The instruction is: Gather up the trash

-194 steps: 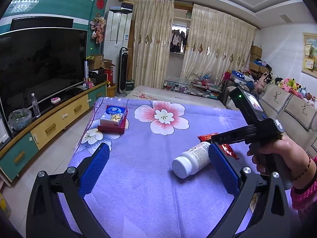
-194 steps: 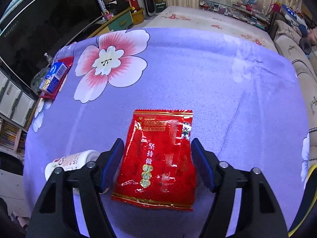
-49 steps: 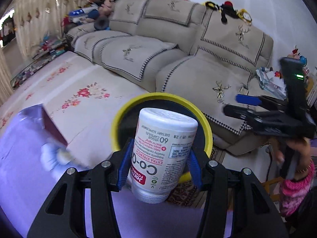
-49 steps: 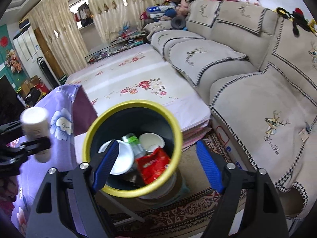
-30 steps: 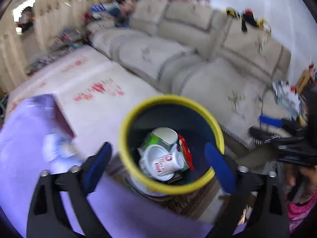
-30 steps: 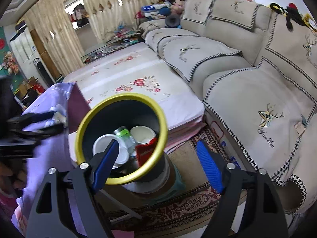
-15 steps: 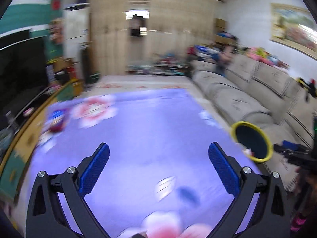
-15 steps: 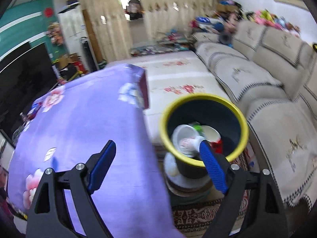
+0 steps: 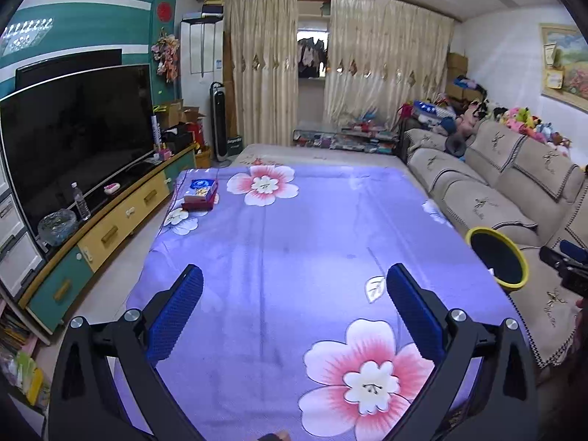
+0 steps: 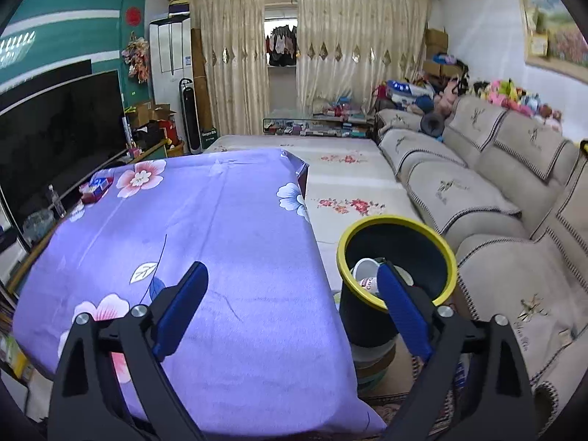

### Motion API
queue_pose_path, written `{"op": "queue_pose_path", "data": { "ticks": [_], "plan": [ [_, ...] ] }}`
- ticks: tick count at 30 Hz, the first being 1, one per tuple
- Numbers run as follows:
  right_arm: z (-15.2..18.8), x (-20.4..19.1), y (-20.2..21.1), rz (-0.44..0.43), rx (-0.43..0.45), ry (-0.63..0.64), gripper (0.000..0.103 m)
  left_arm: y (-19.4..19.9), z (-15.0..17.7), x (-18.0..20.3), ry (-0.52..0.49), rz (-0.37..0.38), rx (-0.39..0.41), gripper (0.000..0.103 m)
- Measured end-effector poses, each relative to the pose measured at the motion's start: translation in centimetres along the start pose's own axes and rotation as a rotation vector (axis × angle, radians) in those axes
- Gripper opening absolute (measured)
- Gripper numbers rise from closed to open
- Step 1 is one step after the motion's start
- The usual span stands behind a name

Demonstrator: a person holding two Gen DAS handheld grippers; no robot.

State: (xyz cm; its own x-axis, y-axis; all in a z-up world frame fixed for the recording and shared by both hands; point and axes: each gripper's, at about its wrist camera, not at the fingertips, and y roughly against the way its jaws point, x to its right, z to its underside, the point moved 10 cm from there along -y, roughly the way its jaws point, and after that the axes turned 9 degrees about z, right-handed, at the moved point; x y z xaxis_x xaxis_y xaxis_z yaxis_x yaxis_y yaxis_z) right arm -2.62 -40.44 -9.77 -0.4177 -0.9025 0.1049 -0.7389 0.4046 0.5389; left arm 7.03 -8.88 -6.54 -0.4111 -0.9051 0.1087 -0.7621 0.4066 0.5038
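A: Trash bin (image 10: 397, 257) is standing off the table's (image 9: 294, 239) right edge, nearest the right gripper (image 10: 294, 303).

B: Right jaws are opening, empty. Left gripper (image 9: 294, 307) is gaping empty; the box (image 9: 200, 193) is lying lengthwise at the far-left corner.

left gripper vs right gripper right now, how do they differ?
The left gripper hangs over the purple flowered tablecloth; the right gripper straddles its edge by the yellow-rimmed black bin. The left gripper's jaws stand wide; the right gripper's jaws are opening. Both are empty, with blue pads.
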Motion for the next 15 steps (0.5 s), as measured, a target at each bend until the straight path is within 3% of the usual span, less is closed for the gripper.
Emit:
{"op": "queue_pose_path", "data": {
  "ticks": [15],
  "plan": [
    [-0.1,0.26,-0.3,-0.009,0.007,-0.053,0.091,0.34,-0.86,0.49,-0.033,-0.06,-0.003,0.098]
  ]
}}
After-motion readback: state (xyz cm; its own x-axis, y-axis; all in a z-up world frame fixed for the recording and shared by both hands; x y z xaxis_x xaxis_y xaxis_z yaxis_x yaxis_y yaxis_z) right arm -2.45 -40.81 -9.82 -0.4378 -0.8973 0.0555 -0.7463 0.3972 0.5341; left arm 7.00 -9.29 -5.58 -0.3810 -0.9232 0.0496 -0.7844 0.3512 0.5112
